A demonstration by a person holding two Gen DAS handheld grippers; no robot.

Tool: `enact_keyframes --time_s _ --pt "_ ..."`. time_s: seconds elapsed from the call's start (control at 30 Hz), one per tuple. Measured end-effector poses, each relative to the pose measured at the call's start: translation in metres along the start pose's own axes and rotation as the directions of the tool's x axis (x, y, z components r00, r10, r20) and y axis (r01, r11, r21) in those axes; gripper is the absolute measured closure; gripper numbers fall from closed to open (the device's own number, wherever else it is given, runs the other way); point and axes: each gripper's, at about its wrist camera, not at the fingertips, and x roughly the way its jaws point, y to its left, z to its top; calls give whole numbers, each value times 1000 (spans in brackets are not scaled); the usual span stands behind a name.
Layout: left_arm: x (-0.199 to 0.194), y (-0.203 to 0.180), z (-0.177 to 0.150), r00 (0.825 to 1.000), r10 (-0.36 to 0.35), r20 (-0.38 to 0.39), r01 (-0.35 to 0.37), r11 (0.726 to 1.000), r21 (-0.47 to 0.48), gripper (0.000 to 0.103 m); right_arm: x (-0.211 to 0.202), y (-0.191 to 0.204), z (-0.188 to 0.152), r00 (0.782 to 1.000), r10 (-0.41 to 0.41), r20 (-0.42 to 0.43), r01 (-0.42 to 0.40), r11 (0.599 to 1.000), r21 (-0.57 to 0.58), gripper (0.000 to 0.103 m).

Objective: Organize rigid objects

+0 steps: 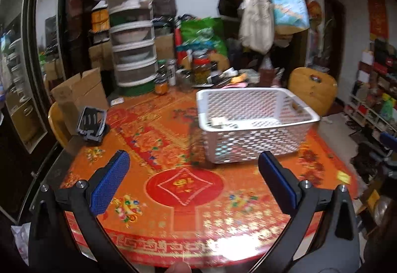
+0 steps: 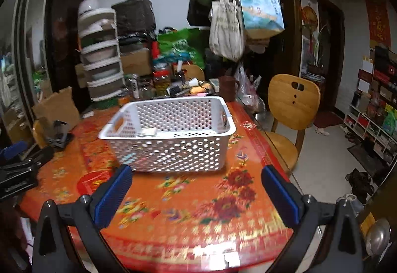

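A white perforated plastic basket point(image 1: 255, 134) stands on the round table with the red and orange cloth point(image 1: 173, 198); it also shows in the right wrist view point(image 2: 168, 149). A few small blurred objects point(image 1: 220, 122) lie inside it, also seen from the right point(image 2: 147, 132). A black rigid tray-like object point(image 1: 90, 124) leans at the table's left edge, also in the right wrist view point(image 2: 58, 135). My left gripper point(image 1: 193, 161) is open and empty, above the table in front of the basket. My right gripper point(image 2: 196, 173) is open and empty, just in front of the basket. The left gripper's body shows at the right view's left edge point(image 2: 19, 171).
Jars point(image 1: 201, 67), a stacked food cover rack point(image 1: 132, 34), cardboard boxes point(image 1: 82, 91) and clutter crowd the table's far side. A wooden chair point(image 2: 290, 109) stands right of the table. Bags hang on a coat stand point(image 2: 233, 19) behind. Shelves line the right wall point(image 2: 372, 111).
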Motion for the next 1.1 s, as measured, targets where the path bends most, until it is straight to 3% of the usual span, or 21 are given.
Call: enact_keyframes --time_s 0.2,0.67,1.1 --pt "-28 -20 5 999 -41 4 41 999 30 1 -22 11 -7 999 -11 -30 10 999 -49 0" --pt "-5 -23 9 999 -3 -37 4 1000 24 1 -16 23 -7 999 16 -44 -20 997 -79 0" --pt "1 -25 8 998 -16 -56 17 1000 23 1 -15 18 -6 999 22 -47 -25 998 -65 0"
